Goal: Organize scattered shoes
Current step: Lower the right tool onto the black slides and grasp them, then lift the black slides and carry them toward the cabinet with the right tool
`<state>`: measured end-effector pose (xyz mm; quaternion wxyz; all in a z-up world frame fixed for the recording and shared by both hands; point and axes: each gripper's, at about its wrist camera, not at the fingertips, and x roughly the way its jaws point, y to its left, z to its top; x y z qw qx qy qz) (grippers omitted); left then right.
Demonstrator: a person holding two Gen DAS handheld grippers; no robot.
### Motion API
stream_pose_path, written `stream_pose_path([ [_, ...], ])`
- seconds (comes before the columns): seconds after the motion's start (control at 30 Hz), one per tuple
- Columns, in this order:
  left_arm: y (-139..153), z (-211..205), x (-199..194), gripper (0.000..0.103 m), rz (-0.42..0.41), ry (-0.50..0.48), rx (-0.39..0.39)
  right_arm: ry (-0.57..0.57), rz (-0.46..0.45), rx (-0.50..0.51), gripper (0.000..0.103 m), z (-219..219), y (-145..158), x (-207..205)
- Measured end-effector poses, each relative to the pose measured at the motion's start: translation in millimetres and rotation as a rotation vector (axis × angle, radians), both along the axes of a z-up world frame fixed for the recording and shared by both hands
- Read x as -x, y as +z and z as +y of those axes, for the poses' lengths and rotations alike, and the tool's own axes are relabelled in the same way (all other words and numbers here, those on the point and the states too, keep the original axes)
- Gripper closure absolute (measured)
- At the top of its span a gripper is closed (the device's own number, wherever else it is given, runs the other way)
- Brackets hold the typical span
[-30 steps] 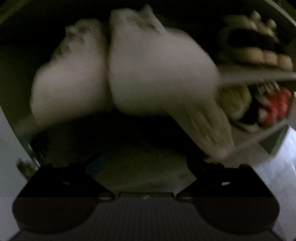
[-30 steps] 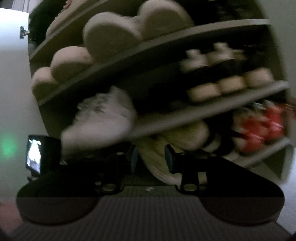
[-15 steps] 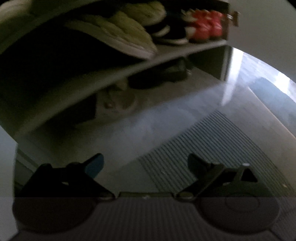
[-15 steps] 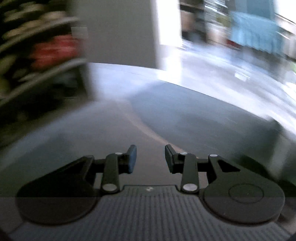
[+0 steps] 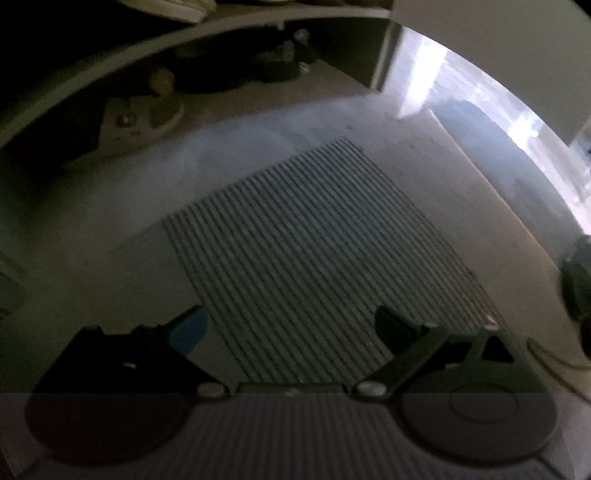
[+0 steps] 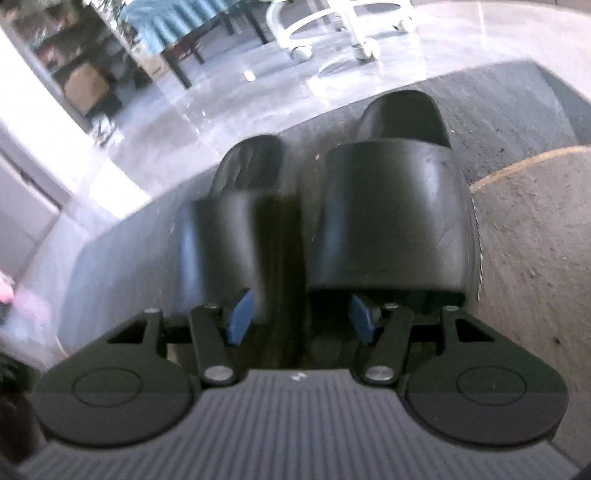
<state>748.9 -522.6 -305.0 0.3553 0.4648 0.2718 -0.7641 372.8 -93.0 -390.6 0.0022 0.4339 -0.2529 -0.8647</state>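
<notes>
We had our right claw (image 6: 301,317) pointed down at a pair of black slippers (image 6: 391,218) on a dark mat (image 6: 517,107). The slippers lay just ahead of it at twelve o'clock, side by side. The inner edges of both slippers sat between its blue pads (image 6: 242,317), with the left slipper (image 6: 225,236) running toward eleven o'clock and the right one toward one o'clock. The jaws were opening, about halfway apart, and we could not see the pads pressing on either slipper. A white chair base (image 6: 332,29) stood far off at twelve o'clock.

Our left claw (image 5: 291,328) was spread wide with nothing in it, above a ribbed mat (image 5: 314,251) at twelve o'clock. Well beyond that, at eleven o'clock, a shoe rack (image 5: 184,33) held dark shoes (image 5: 251,70) on its lowest level, far from the jaws.
</notes>
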Motion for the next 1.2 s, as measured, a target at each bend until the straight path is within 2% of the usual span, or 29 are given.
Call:
stream_pose_path([
  [0.07, -2.5, 0.3, 0.7, 0.005, 0.007, 0.002, -0.017, -0.069, -0.018, 0.094, 0.043, 14.6, -12.8, 4.6],
  [0.17, -6.0, 0.8, 1.9, 0.005, 0.017, 0.005, -0.043, -0.147, 0.003, 0.167, 0.042, 20.1, -15.0, 5.1],
  [0.23, -5.4, 2.3, 3.7, 0.005, 0.022, -0.002, -0.044, -0.185, 0.022, 0.191, 0.042, 22.7, -17.2, 7.6],
  [0.3, -5.5, 4.9, 5.9, 0.005, 0.028, -0.016, -0.047, -0.191, 0.040, 0.170, 0.051, 23.3, -16.3, 10.5],
  [0.33, -6.6, 5.2, 6.4, 0.005, 0.027, -0.018, -0.050, -0.179, 0.056, 0.157, 0.066, 23.4, -15.9, 12.4],
  [0.37, -7.7, 5.6, 6.8, 0.005, 0.027, -0.019, -0.053, -0.150, 0.075, 0.144, 0.072, 23.6, -14.3, 14.3],
  [0.4, -7.8, 7.0, 6.8, 0.005, 0.026, -0.017, -0.054, -0.121, 0.090, 0.130, 0.074, 23.4, -11.5, 15.9],
  [0.47, -11.7, 5.1, 5.2, 0.005, 0.021, -0.005, -0.067, -0.083, 0.103, 0.122, 0.088, 23.8, -8.4, 15.6],
  [0.6, -16.0, 1.8, 4.9, 0.005, 0.025, 0.017, -0.085, 0.054, 0.068, 0.110, 0.089, 20.0, -11.7, 8.2],
  [0.73, -16.8, 1.8, 8.2, 0.005, 0.029, 0.017, -0.082, 0.160, 0.043, 0.158, 0.090, 12.4, -13.8, -3.9],
  [0.8, -18.0, 2.2, 10.2, 0.005, 0.028, 0.010, -0.085, 0.281, 0.044, 0.153, 0.087, 1.3, -9.8, -8.5],
  [0.83, -18.4, 2.6, 11.0, 0.005, 0.028, 0.007, -0.086, 0.324, 0.057, 0.093, 0.082, -4.1, -5.3, -10.1],
  [0.9, -19.2, 3.0, 12.0, 0.005, 0.027, 0.004, -0.087, 0.431, 0.110, -0.110, 0.060, -23.2, 8.7, -18.2],
  [0.93, -20.0, 2.9, 12.8, 0.005, 0.029, 0.005, -0.090, 0.441, 0.133, -0.166, 0.039, -28.6, 12.0, -22.1],
  [0.97, -20.4, 3.1, 13.0, 0.005, 0.028, 0.006, -0.090, 0.440, 0.155, -0.212, 0.024, -33.2, 14.1, -26.3],
  [1.03, -21.9, 3.8, 15.2, 0.005, 0.031, 0.003, -0.098, 0.421, 0.190, -0.268, 0.018, -38.8, 16.2, -30.8],
  [1.2, -19.2, 6.1, 17.4, 0.005, 0.029, -0.001, -0.077, 0.370, 0.160, -0.304, 0.017, -53.4, -3.7, -12.6],
])
